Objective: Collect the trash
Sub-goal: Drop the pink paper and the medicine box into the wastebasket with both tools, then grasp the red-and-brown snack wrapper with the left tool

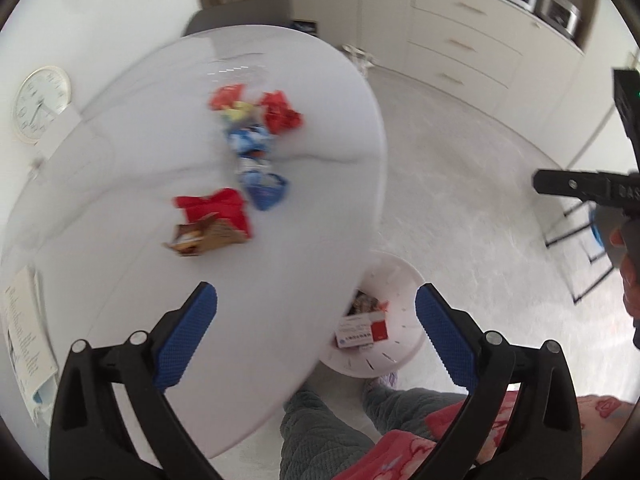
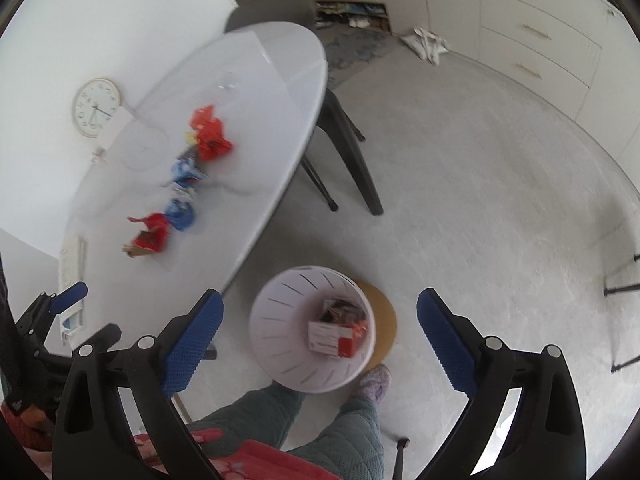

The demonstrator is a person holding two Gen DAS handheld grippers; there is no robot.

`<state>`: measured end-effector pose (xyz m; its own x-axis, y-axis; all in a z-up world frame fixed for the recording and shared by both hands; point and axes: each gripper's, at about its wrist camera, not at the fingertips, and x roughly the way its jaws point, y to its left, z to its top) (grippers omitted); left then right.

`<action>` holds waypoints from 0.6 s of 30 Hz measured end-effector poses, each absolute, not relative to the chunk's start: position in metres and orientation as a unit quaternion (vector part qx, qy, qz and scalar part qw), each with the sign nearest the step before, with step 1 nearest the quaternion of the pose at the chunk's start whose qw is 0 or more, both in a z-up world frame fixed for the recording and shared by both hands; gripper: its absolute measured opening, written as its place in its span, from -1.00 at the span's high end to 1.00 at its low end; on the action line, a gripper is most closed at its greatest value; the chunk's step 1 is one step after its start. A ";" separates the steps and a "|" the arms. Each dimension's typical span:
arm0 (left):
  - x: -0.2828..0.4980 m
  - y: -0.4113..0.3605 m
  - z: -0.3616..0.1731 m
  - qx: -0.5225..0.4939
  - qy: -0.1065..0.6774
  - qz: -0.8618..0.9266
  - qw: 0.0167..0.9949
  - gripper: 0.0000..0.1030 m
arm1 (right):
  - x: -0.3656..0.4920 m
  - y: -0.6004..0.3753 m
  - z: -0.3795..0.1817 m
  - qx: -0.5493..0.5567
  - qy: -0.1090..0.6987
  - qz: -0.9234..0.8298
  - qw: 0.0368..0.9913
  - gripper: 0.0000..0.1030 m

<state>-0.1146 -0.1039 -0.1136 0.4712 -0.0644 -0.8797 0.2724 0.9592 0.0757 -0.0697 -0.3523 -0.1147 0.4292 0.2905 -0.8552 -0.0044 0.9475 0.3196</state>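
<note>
Crumpled trash lies in a row on the white oval table (image 1: 120,152): a red wrapper (image 1: 216,204) on a brown carton (image 1: 204,236), blue wrappers (image 1: 266,192) and more red wrappers (image 1: 280,112) farther off. A white slotted bin (image 2: 280,312) stands on the floor beside the table's near edge, holding a white-and-red box (image 2: 332,340) and dark scraps. My left gripper (image 1: 316,304) hovers open and empty over the table edge, with the bin (image 1: 400,280) just to its right. Directly above the bin my right gripper (image 2: 320,300) is open, nothing between its fingers.
A round clock (image 1: 40,104) leans at the table's far left, and a booklet (image 1: 24,328) lies near its front left. A dark chair (image 2: 280,4) stands at the far end. The person's legs (image 2: 340,420) are beside the bin. Drawers (image 2: 540,32) line the right wall.
</note>
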 end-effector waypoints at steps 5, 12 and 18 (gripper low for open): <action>-0.093 -0.054 -0.106 0.061 0.505 -0.056 0.859 -0.85 | -0.057 -0.316 -0.102 0.129 0.515 0.118 0.839 -0.88; -0.044 0.006 -0.122 -0.020 0.535 -0.058 0.843 -0.85 | -0.046 -0.253 -0.102 0.075 0.512 0.157 0.841 -0.88; 0.005 0.021 -0.148 -0.050 0.573 -0.083 0.814 -0.60 | -0.043 -0.213 -0.109 0.058 0.517 0.181 0.835 -0.88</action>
